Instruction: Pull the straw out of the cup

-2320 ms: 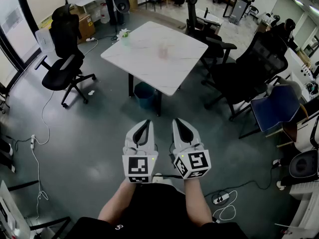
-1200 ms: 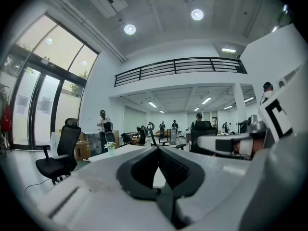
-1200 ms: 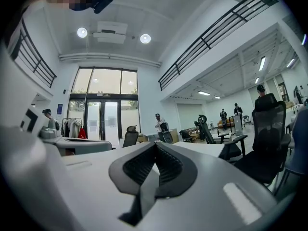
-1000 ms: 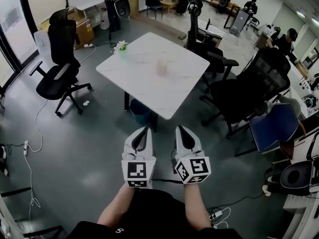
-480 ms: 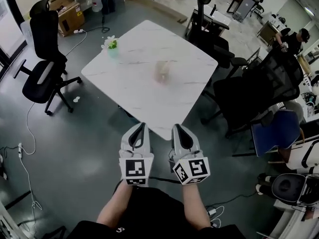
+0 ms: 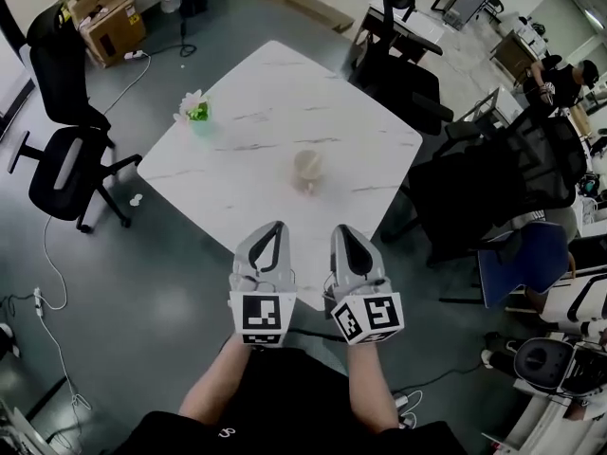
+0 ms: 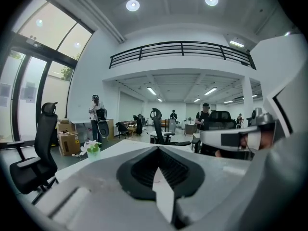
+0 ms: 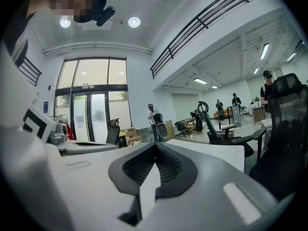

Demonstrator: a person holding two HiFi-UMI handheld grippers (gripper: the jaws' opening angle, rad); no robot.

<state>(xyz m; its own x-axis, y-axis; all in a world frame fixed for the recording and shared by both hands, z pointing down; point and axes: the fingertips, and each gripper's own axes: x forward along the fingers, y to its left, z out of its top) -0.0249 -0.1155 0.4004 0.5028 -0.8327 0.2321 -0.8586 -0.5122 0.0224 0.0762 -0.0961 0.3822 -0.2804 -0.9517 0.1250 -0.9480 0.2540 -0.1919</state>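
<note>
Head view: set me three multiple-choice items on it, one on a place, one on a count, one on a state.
1. The cup stands: A near the middle of the table; B at the table's left corner; C at its far corner.
2. Things on the table: A one; B two; C four.
3. The left gripper and the right gripper are: A both shut and empty; B both wide open; C both shut on the cup.
Answers: 1 A, bare tabletop lies all round the cup; 2 B, only the cup and the flower pot stand there; 3 A, each gripper's jaws meet with nothing between them.
</note>
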